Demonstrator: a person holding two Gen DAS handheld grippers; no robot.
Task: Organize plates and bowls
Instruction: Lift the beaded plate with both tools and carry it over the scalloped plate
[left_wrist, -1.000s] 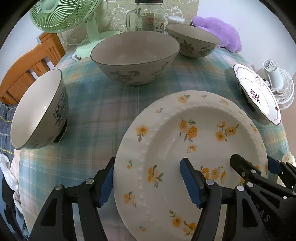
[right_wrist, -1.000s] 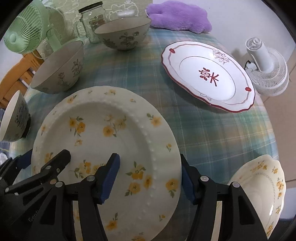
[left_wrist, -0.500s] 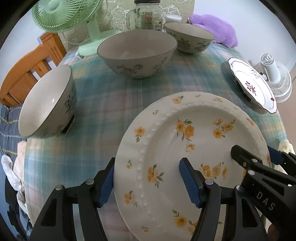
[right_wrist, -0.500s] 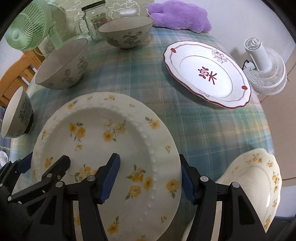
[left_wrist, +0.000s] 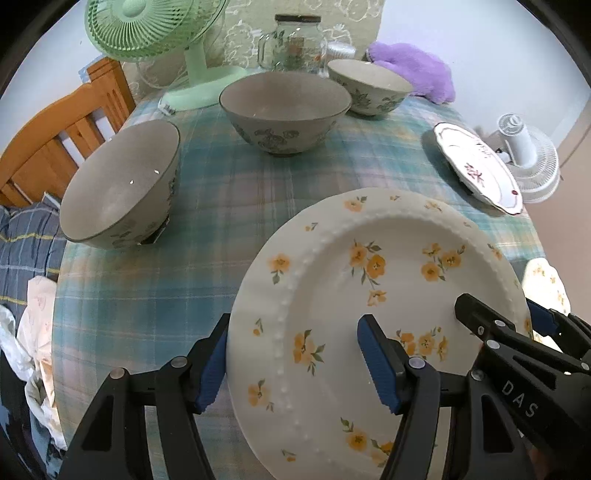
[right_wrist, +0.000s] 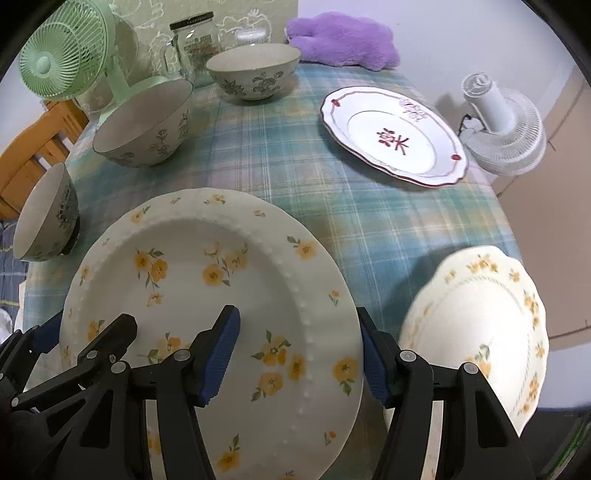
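Now, step in hand: carrying the yellow-flowered plate (left_wrist: 373, 306) to a stacking spot, judged from how it sits between both tools.
Left hand-held gripper (left_wrist: 291, 363): pinching the plate's left rim, one blue pad outside the edge, one on the face.
Right hand-held gripper (right_wrist: 299, 360): pinching the right rim the same way.
Plate position: near the front edge of the plaid-covered bench (right_wrist: 295, 162), apparently raised off the cloth.
Likely destinations: the red-trimmed plate (right_wrist: 395, 134) at far right or the scalloped floral plate (right_wrist: 480, 332) just beside, partly overhanging the bench edge.
Bowls: three grey floral bowls (left_wrist: 284, 110) well apart at the back and left, untouched.
Doing it well: move both sides together, hold the plate level, clear the neighbouring rim before lowering, centre it, then release both sides at once.
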